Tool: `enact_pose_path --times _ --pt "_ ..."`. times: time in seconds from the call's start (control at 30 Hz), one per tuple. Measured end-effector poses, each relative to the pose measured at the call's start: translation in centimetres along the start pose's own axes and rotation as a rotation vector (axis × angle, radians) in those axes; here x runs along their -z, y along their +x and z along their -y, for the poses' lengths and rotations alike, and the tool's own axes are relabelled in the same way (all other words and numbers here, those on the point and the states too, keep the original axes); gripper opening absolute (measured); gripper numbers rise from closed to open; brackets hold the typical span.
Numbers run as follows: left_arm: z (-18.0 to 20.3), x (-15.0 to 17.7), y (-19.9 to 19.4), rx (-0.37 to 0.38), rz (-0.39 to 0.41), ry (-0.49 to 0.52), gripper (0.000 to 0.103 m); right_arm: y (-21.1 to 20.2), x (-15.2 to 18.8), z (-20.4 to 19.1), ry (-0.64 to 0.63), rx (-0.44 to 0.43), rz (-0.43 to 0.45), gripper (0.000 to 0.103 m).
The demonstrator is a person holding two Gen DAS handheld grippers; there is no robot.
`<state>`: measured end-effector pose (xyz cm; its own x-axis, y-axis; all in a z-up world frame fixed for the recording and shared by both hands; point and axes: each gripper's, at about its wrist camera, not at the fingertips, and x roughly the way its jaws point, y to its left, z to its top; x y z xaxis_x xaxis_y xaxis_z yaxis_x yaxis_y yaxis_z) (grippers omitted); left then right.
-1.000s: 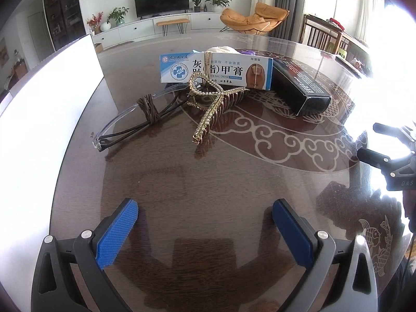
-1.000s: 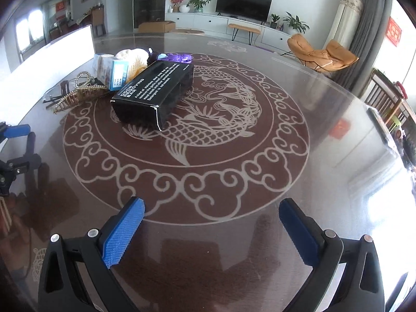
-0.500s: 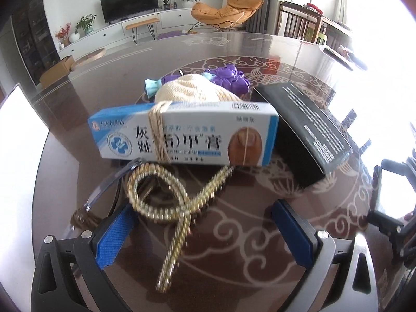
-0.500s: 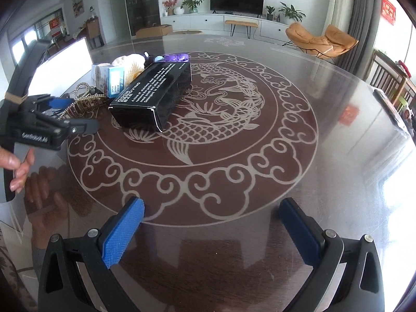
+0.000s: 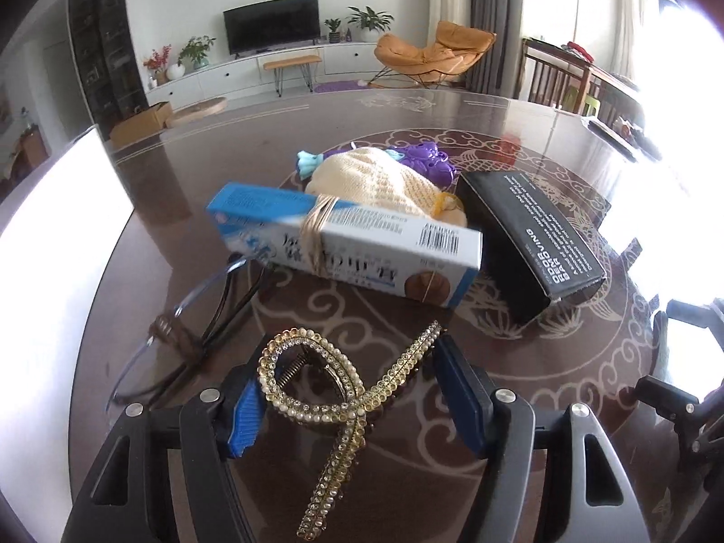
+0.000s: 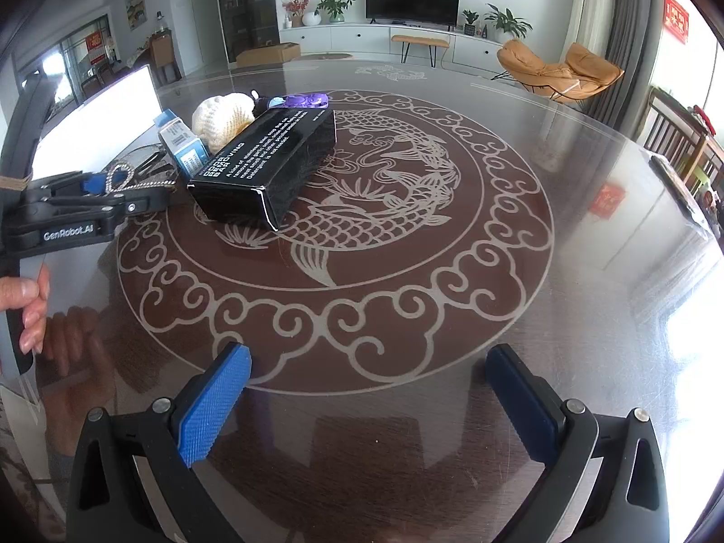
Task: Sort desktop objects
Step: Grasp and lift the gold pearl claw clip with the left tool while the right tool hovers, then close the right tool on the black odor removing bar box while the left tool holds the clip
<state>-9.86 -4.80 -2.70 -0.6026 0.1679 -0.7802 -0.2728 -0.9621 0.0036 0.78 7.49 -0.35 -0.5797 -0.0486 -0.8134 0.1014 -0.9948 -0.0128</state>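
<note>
Left gripper (image 5: 348, 400) straddles the gold hair clip (image 5: 344, 400) on the worktop (image 5: 520, 430), jaws just closing, pads touching its ends for a lift. Pile behind: glasses (image 5: 181, 339), cream box (image 5: 357, 244), black box (image 5: 529, 231). Right gripper (image 6: 369, 400) hangs wide open, empty, clear of it.

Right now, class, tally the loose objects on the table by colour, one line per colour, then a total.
Gold: 1, the hair clip
Blue and white: 1, the ointment box
Black: 1, the black box
Cream: 1, the knitted pouch
Purple: 1, the purple toy
Clear: 1, the glasses
Total: 6
</note>
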Motion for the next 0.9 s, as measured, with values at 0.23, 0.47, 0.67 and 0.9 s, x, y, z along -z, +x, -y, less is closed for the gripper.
enact_pose_path --times 0.23,0.47,0.67,0.9 --pt "-2.5 6.2 -4.3 -0.064 -0.006 -0.136 0.067 0.0 -0.1 -0.1 0.001 0.001 0.0 0.103" --pt "-4.3 7.3 -4.8 -0.083 0.002 -0.211 0.067 0.7 -2.7 -0.6 0.054 -0.112 -0.06 0.103" --pt "-3.5 7.2 -4.3 -0.126 -0.017 -0.172 0.067 3.4 -11.7 -4.7 0.137 -0.147 -0.084 0.093" --pt "-3.6 7.3 -4.2 -0.121 -0.015 -0.175 0.067 6.4 -12.9 -6.8 0.035 -0.08 -0.176 0.06"
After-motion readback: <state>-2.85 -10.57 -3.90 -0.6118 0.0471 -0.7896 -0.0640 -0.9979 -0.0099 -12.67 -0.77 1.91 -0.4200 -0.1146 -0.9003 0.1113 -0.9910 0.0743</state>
